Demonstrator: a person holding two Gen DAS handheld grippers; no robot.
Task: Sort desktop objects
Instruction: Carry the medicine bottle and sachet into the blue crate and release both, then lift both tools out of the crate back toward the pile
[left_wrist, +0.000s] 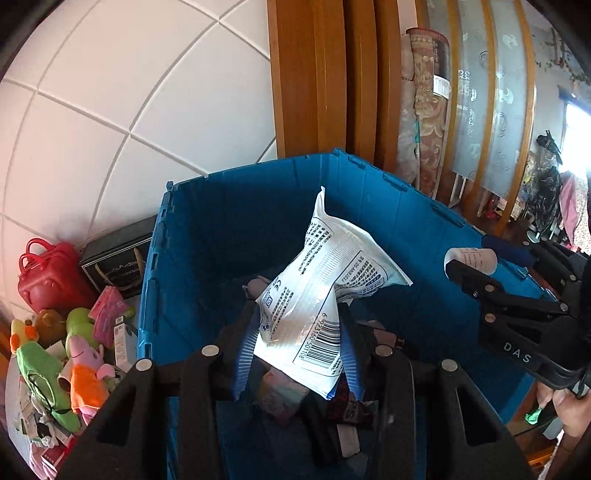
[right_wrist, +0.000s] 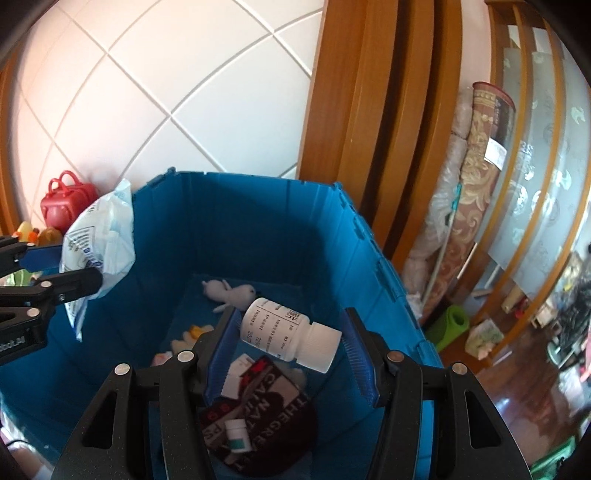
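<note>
We hold both grippers over the open blue crate.

Left gripper: jaws clamped on a white printed packet. The blue pads press its lower part from both sides, barcode end nearest us, and the crumpled top of the packet sticks up and forward past the fingertips. From the right wrist view the same packet hangs at the crate's left wall, pinched in the left gripper's black finger.

Right gripper: jaws clamped on a white pill bottle. The bottle lies crosswise between the pads, tilted, with its ribbed cap toward the right pad and the labelled body toward the left pad. From the left wrist view only the bottle's end shows past the right gripper's finger, above the crate's right rim.

Below the right jaws, on the crate floor: a dark cloth with lettering, a small white bottle with a green label lying on it, and a white plush toy further forward, beyond the fingertips.

Outside the crate, left of the left jaws: a red toy bag, a dark box, and a heap of plush toys in green, orange and pink. A tiled wall stands behind the crate.
</note>
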